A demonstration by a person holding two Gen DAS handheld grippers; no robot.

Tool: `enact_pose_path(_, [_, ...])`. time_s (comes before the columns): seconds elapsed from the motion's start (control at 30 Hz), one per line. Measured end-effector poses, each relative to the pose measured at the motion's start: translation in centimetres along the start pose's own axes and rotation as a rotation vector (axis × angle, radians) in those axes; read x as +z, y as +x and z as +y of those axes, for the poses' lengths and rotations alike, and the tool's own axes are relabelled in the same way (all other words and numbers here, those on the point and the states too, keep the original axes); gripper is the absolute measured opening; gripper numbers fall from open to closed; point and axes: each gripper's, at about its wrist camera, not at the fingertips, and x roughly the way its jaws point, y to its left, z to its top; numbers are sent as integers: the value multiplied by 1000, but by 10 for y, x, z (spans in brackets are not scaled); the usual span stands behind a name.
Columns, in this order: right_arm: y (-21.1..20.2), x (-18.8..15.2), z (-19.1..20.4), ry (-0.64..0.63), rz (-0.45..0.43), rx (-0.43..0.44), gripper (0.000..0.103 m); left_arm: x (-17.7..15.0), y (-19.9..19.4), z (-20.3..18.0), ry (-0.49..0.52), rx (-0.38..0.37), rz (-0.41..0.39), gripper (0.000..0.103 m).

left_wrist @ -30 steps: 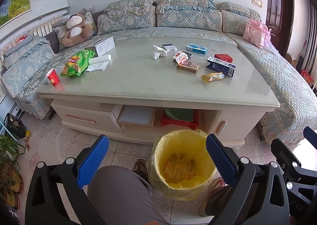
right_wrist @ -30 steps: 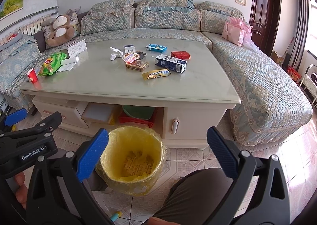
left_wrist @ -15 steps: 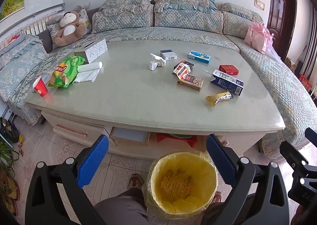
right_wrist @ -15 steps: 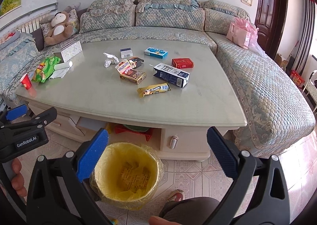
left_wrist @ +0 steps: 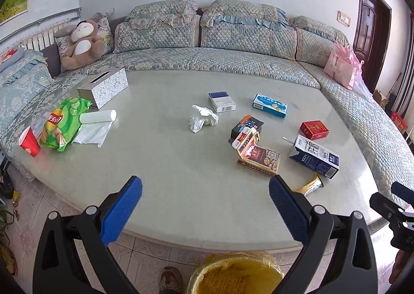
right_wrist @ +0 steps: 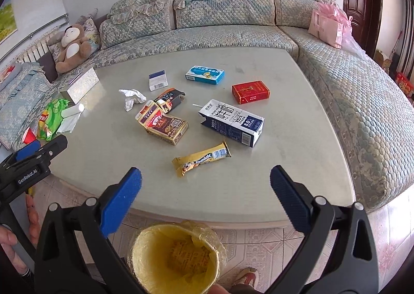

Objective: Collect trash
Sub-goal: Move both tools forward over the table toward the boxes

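Note:
Trash lies scattered on the pale coffee table (right_wrist: 297, 154): a yellow snack wrapper (right_wrist: 201, 158), a blue-and-white milk carton (right_wrist: 231, 123), a red pack (right_wrist: 250, 92), a brown box (right_wrist: 165, 125), a crumpled tissue (right_wrist: 132, 97), a light blue box (right_wrist: 205, 74) and a white-blue pack (right_wrist: 157, 80). A bin with a yellow bag (right_wrist: 178, 259) stands on the floor at the table's near edge. My right gripper (right_wrist: 205, 185) hovers open over that edge, just short of the wrapper. My left gripper (left_wrist: 205, 195) is open too, over the table's near side, short of the brown box (left_wrist: 258, 159).
At the table's left end are a green chip bag (left_wrist: 62, 123), a red paper cup (left_wrist: 29, 141), a white roll (left_wrist: 98, 116) and a tissue box (left_wrist: 103, 87). A quilted sofa (left_wrist: 207, 61) wraps around the table, with a plush toy (left_wrist: 81, 44) and a pink bag (left_wrist: 340, 68) on it.
Both grippers have risen and moved forward from above the bin to over the table's near edge. The trash now looks closer. Both stay open.

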Motion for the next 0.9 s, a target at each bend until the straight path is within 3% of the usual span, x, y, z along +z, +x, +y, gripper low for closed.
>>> enact_pose_path(0.23, [67, 44, -19, 22, 127, 49, 97, 54, 62, -2, 34, -49, -70, 96])
enact_pose_path(0.33, [71, 76, -32, 57, 69, 73, 95, 83, 85, -6, 56, -80, -90, 96])
enact_pose_path(0.5, [35, 143, -36, 5, -64, 172, 97, 123, 103, -18, 93, -47, -79, 96])
enact_pose_path(0.53, [35, 153, -37, 5, -36, 171, 97, 130, 103, -21, 99, -61, -71, 96])
enact_pose_path(0.63, [66, 164, -31, -22, 291, 210, 97, 150, 103, -33, 133, -53, -55, 96])
enact_pose_path(0.67, [70, 166, -31, -14, 344, 211, 97, 159, 103, -37, 150, -42, -53, 96])
enact_pose_path(0.7, [66, 171, -28, -36, 344, 190, 97, 167, 102, -41, 172, -33, -62, 96])
enact_pose_path(0.77, [34, 189, -20, -106, 182, 197, 97, 185, 102, -49, 206, -27, -49, 96])
enact_pose_path(0.8, [23, 197, -22, -96, 102, 200, 97, 195, 104, -49, 202, -27, -38, 96])
enact_pose_path(0.83, [23, 201, -28, -40, 90, 219, 97, 204, 107, -48, 193, -23, -24, 96])
enact_pose_path(0.87, [37, 199, -36, 39, 190, 212, 97, 214, 111, -47, 184, -28, 5, 96])
enact_pose_path(0.9, [60, 195, -41, 90, 357, 191, 97, 222, 115, -47, 176, -39, 28, 96])
